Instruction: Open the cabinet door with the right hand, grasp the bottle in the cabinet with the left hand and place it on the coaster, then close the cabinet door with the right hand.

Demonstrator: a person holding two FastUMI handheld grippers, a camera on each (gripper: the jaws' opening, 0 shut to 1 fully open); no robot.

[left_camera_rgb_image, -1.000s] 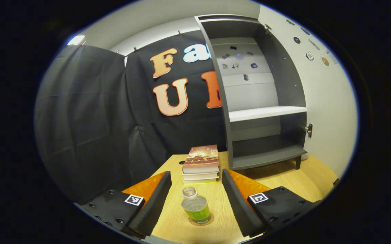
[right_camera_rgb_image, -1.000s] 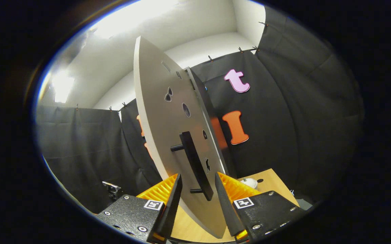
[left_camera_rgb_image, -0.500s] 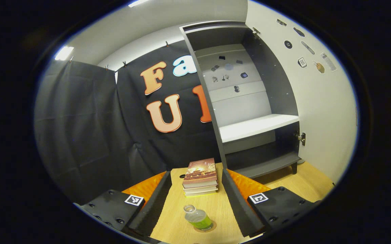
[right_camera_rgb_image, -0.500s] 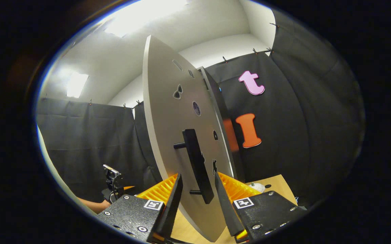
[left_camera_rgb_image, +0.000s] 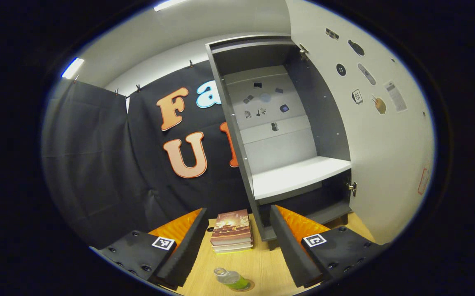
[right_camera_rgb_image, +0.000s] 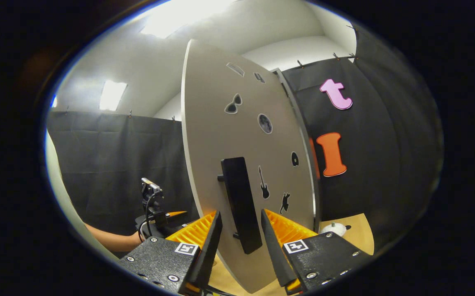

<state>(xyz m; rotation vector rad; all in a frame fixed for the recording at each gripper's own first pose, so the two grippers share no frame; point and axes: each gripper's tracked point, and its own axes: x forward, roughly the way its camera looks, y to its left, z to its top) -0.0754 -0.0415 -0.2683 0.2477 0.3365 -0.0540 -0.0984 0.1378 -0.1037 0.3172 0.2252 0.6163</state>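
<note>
The left gripper (left_camera_rgb_image: 237, 242) is drawn back from the bottle (left_camera_rgb_image: 230, 279); the cabinet door (right_camera_rgb_image: 245, 135) is swung further round.

The bottle is seen on the coaster (left_camera_rgb_image: 243, 285) at bottom centre, the left fingers spread empty; the right gripper (right_camera_rgb_image: 240, 238) straddles the door handle (right_camera_rgb_image: 240, 203), seemingly without contact.

A light wooden counter (left_camera_rgb_image: 262, 263) is seen in the left gripper view. A stack of books (left_camera_rgb_image: 231, 231) lies toward its far edge, just beside the foot of the grey cabinet (left_camera_rgb_image: 262, 164), which stands at the far right. Near the near edge, a round coaster (left_camera_rgb_image: 243, 286) is laid, and the bottle (left_camera_rgb_image: 230, 278) of green liquid stands on it.
</note>
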